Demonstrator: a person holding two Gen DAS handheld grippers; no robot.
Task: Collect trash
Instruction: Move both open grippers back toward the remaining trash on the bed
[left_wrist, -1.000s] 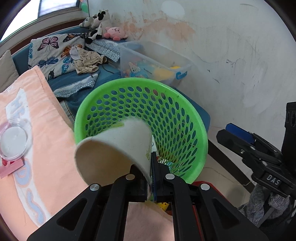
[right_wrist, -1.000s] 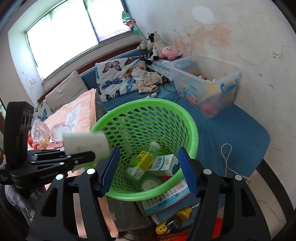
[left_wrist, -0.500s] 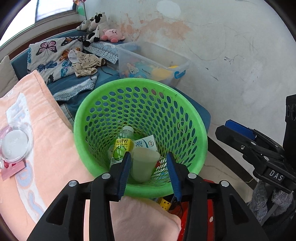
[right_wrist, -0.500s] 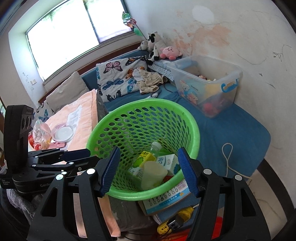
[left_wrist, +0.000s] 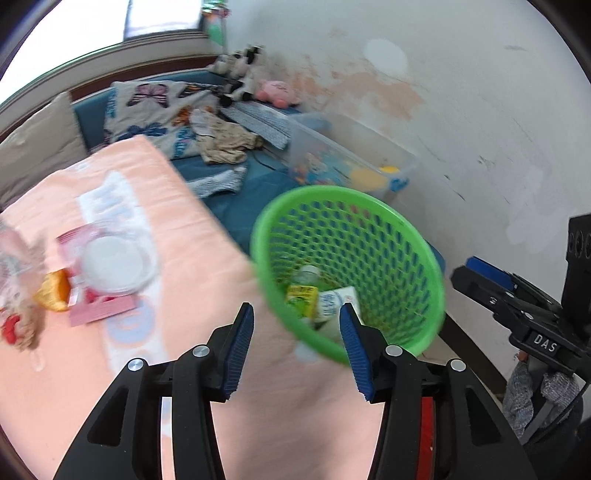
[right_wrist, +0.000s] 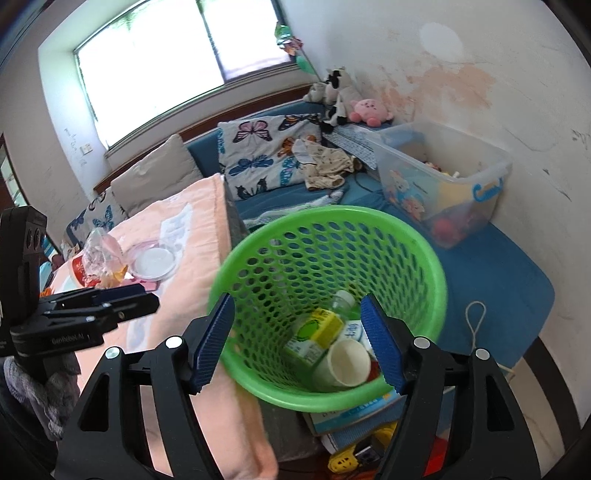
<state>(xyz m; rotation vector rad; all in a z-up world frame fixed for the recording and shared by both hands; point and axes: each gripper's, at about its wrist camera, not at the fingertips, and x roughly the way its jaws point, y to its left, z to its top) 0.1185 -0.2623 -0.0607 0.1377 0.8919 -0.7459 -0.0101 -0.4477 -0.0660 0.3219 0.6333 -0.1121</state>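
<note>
The left tongs (left_wrist: 295, 325) stand apart with nothing between their blue pads; their jaws have just been opening. The right tongs (right_wrist: 299, 339) have also just been widening and grip nothing, though the green basket (right_wrist: 424, 258) shows between their tips. In that basket, just ahead of the right tongs, lies a paper cup (right_wrist: 349, 363) on its side beside a yellow-green carton (right_wrist: 317, 332), a bottle (right_wrist: 343, 299) and a white box (left_wrist: 338, 301). Left of both tongs a peach blanket (left_wrist: 177, 206) covers the surface, bearing a clear round lid (left_wrist: 114, 264), a pink card (left_wrist: 99, 308) and a crumpled plastic bag (right_wrist: 99, 254). Beyond the basket a blue bed (right_wrist: 491, 266) carries a butterfly pillow (right_wrist: 266, 155), plush toys (right_wrist: 369, 109) and a clear storage bin (right_wrist: 443, 181) against a stained white wall (right_wrist: 498, 92). A bright window (right_wrist: 177, 55) sits at far left.
</note>
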